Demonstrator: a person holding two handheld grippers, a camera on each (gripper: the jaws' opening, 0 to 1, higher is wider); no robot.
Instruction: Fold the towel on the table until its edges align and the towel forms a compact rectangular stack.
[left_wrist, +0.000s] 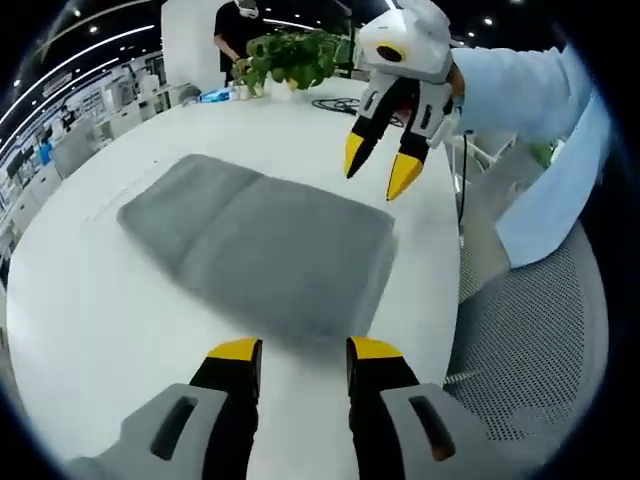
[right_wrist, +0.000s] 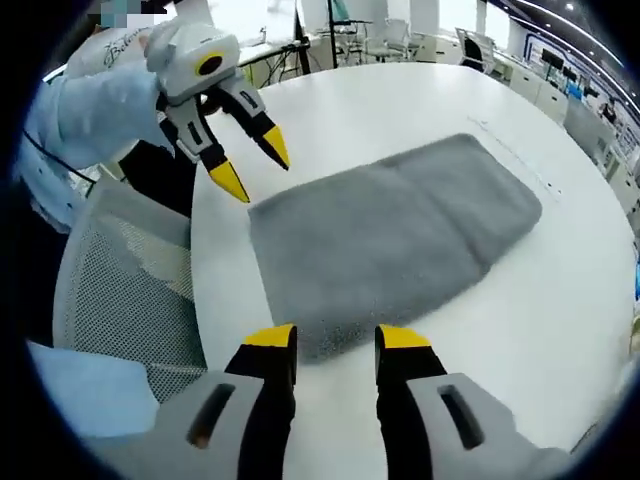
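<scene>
Grey terry cloth, the towel (left_wrist: 265, 245) lies flat on the round white worktop (left_wrist: 100, 330), close to the worktop's near edge where a mesh office chair (left_wrist: 530, 340) stands. It already looks folded at least once: a soft ridge runs across it in both views, and the part beyond the ridge sits a little thicker. Its outline is a broad rectangle, with corners rounded and edges roughly but not crisply lined up.

The left tongs (left_wrist: 300, 350) hover just short of one short edge of the towel, jaws parted and holding nothing. The right tongs (right_wrist: 335, 340) hover over the opposite short edge, jaws likewise parted and empty. Each pair also shows in the other's view, raised above the worktop beside a towel corner, yellow tips apart.

As I judge it, the task is partway done. The cloth is a flat folded slab, not yet a compact stack; at least one more fold, end over end, seems to be left, then squaring of the edges. With both tongs at opposite ends, neither has a grip yet.

A potted plant (left_wrist: 295, 55) stands at the far edge of the worktop.
</scene>
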